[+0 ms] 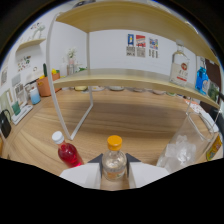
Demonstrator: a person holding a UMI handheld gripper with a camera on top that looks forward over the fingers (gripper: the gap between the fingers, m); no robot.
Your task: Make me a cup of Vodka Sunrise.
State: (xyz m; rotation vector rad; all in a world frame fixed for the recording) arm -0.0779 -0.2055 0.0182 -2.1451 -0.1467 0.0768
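Observation:
A clear bottle with an orange cap stands upright between my two white fingers, which press on its body from both sides; my gripper is shut on it. Just left of the fingers a small bottle of red liquid with a white cap stands on the wooden table. To the right of the fingers is a clear plastic cup holding ice cubes. Beyond, on the wooden shelf, a clear bottle with a red-and-white label stands at the right.
A blue bottle stands at the shelf's right end. The shelf's white metal leg comes down to the table ahead and to the left. A terracotta pot and small jars sit far left. Posters hang on the back wall.

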